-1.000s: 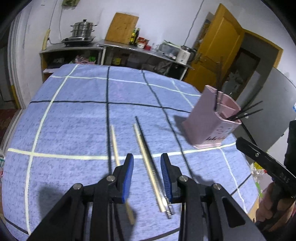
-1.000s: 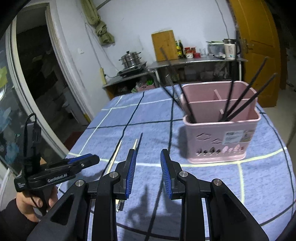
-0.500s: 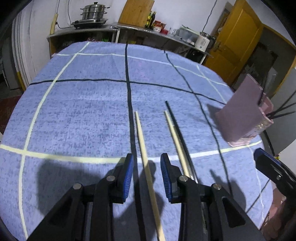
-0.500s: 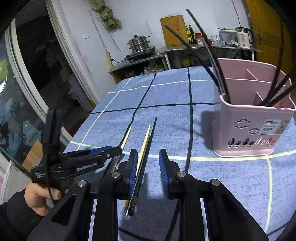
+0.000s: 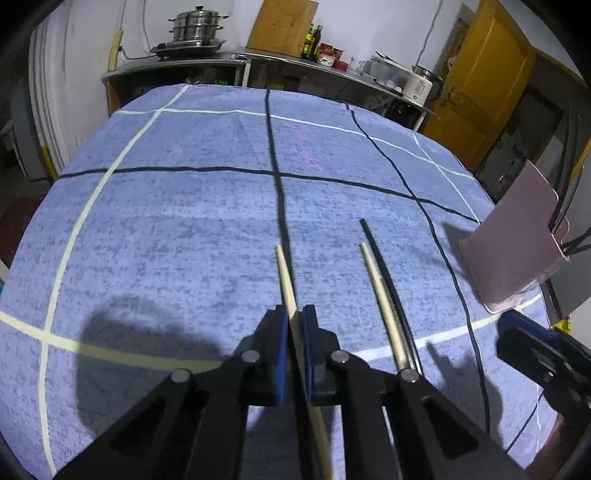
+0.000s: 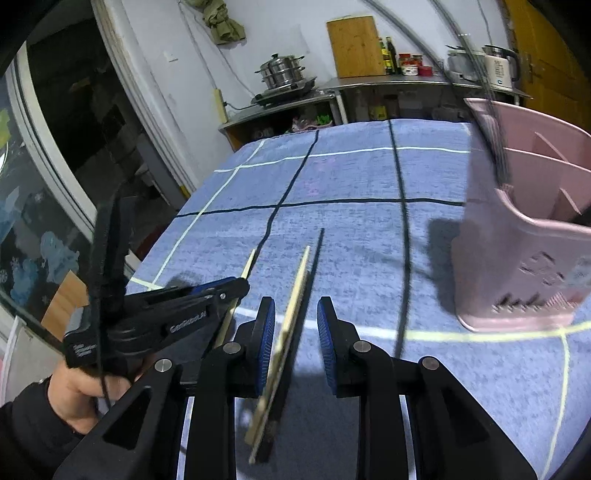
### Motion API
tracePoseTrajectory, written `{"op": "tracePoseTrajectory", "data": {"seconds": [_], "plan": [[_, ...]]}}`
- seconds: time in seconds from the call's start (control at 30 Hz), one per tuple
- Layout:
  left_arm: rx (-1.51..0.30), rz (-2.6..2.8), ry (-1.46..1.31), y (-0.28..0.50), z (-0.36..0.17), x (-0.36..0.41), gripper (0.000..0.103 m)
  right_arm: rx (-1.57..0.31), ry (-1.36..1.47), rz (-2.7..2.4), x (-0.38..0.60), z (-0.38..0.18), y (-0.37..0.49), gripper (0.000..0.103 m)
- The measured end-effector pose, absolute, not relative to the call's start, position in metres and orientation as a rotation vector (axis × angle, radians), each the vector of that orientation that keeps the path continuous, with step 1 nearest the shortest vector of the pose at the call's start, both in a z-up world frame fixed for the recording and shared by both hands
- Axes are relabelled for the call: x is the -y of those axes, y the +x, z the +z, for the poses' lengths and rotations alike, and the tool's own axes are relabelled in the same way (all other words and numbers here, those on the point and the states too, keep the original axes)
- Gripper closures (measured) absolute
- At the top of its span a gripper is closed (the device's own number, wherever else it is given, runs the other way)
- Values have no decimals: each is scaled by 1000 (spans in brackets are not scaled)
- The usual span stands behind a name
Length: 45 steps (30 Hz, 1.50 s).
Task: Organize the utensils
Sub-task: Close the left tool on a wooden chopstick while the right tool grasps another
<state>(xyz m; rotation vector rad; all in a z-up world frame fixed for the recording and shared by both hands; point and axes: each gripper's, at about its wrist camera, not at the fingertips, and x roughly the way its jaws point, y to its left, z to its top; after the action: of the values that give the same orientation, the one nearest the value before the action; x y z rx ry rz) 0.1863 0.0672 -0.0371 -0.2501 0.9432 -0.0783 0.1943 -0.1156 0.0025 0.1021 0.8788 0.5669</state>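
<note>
On the blue checked tablecloth [image 5: 184, 229] lies a single wooden chopstick [image 5: 284, 273]. My left gripper [image 5: 295, 314] is shut on it near its middle, low over the cloth. To its right a wooden chopstick [image 5: 380, 302] and a black chopstick [image 5: 380, 254] lie side by side. In the right wrist view this pair, wooden [image 6: 297, 291] and black [image 6: 316, 262], runs between the jaws of my right gripper [image 6: 295, 314]. Those jaws stand open and the pads do not touch the sticks. The pink utensil holder [image 6: 524, 258] stands to the right with several black chopsticks in it.
The left gripper [image 6: 221, 295] and the hand holding it sit close on the left of my right gripper. The pink holder [image 5: 517, 243] is near the table's right edge. A counter with a steamer pot [image 5: 197, 27], cutting board and kettle lines the back wall.
Both grippers came down and forward over the chopsticks. The left jaws closed on the single wooden chopstick. The right gripper slid over the wooden and black pair.
</note>
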Motion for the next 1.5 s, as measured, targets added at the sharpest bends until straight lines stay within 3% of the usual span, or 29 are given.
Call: {"op": "tracePoseTrajectory", "data": {"seconds": [0.57, 1.5], "plan": [[-926, -19, -330, 172, -40, -114, 95, -967, 20, 571, 66, -34, 259, 81], [-989, -63, -233, 207, -36, -106, 93, -1021, -93, 544, 35, -44, 274, 86]]}}
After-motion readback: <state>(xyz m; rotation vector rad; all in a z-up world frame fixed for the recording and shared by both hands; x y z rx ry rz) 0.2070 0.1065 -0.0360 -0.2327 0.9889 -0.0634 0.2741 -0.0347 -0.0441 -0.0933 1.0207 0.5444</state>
